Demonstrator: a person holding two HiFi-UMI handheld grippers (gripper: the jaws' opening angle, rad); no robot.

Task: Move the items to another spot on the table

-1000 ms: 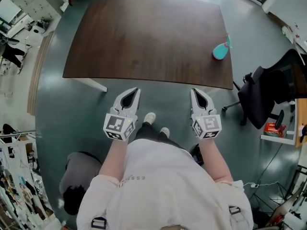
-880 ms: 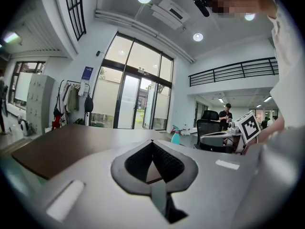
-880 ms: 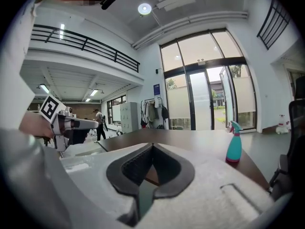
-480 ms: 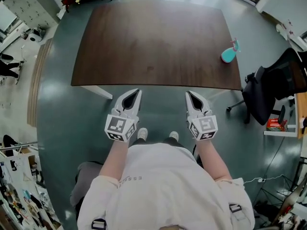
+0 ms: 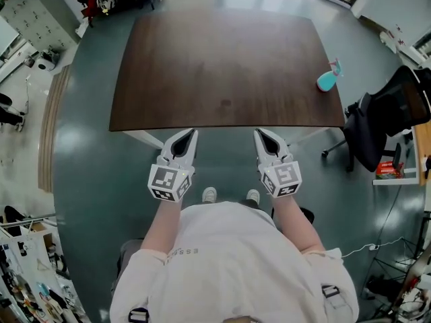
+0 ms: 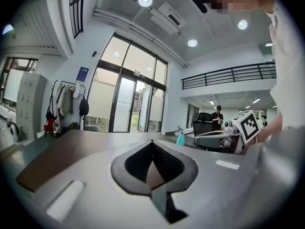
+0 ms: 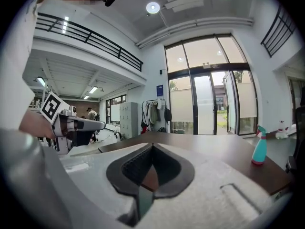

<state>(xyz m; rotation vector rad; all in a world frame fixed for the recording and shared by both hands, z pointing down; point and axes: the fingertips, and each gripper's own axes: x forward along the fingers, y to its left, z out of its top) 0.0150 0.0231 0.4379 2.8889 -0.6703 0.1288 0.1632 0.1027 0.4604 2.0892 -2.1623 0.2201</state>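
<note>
in the head view the left gripper (image 5: 192,132) is held in front of the person's body, above the grey floor (image 5: 87,173), with its tip just at the near edge of the dark brown worktop (image 5: 222,59). in the left gripper view its fingers (image 6: 137,162) are closed, the tips meet and nothing is between them. the cube with square markers (image 5: 167,181) sits at the back of this gripper, near the wrist. between the two grippers, lower down, the toes of the person's two shoes (image 5: 209,194) show on the floor. the right gripper (image 5: 256,132) is beside the left one, well apart from it, and also points to the near edge of the worktop. in the right gripper view its fingers (image 7: 167,163) are closed too, tip to tip, with nothing held. the only item on the worktop is a turquoise spray bottle (image 5: 327,80). it stands upright near the far right edge, well apart from both grippers. to the right of the worktop, on the floor, stands a black office chair (image 5: 384,116).
</note>
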